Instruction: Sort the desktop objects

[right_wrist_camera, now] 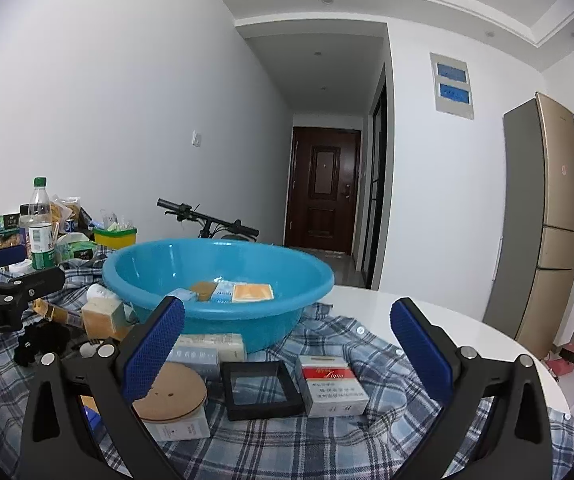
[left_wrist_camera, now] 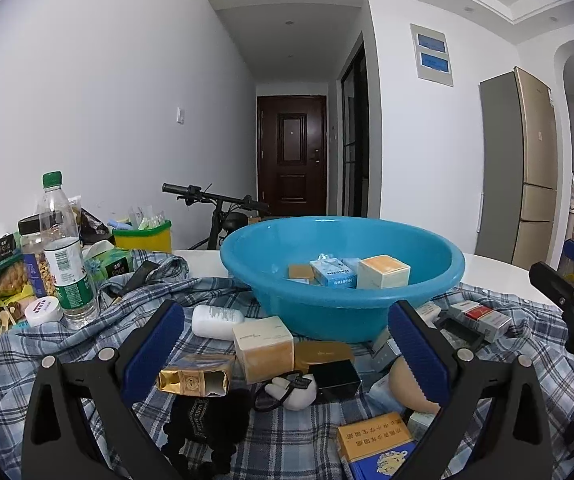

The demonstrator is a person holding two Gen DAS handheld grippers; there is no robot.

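While both sets of jaws gape wide and empty, left gripper [left_wrist_camera: 287, 354] over boxes low in frame, right gripper [right_wrist_camera: 287, 354] above black frame [right_wrist_camera: 262, 390], blue basin [left_wrist_camera: 339, 280] centre holding boxes, blue-yellow carton [left_wrist_camera: 379, 454] cut off, counter [right_wrist_camera: 427, 312] mostly under plaid cloth [right_wrist_camera: 327, 440].

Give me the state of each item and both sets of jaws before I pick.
Left gripper: jaws open, empty.
Right gripper: jaws open, empty.
Blue basin: upright, several boxes inside.
Gold carton: lying down, end flap open.
Water bottle: upright, green cap on.
Black frame box: lying flat, open, empty.
Red-and-white pack: lying flat, closed.
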